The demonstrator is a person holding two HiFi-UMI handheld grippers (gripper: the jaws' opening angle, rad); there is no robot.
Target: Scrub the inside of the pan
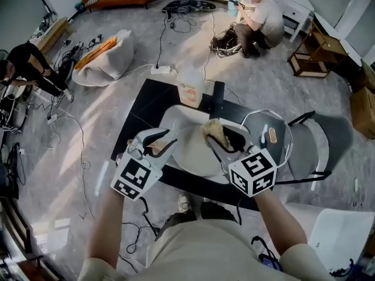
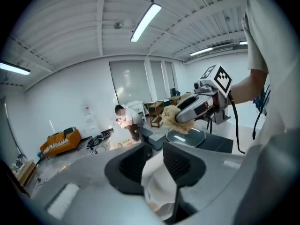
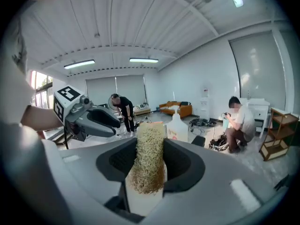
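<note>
A cream-white pan (image 1: 193, 154) lies on the black table (image 1: 146, 107). My left gripper (image 1: 166, 140) is at the pan's left side, its jaws closed around the brown handle end (image 1: 153, 150). In the left gripper view the pan's pale edge (image 2: 157, 182) fills the gap of the left gripper (image 2: 154, 161). My right gripper (image 1: 221, 136) is shut on a tan fibrous scrubber (image 1: 214, 130) and holds it over the pan's right part. The scrubber (image 3: 149, 172) stands upright in the right gripper (image 3: 150, 149).
A glass lid (image 1: 266, 133) lies right of the pan. A white detergent bottle (image 1: 190, 86) stands at the table's back edge. A grey chair (image 1: 310, 145) is to the right. People, cables and a beanbag (image 1: 105, 60) are on the floor beyond.
</note>
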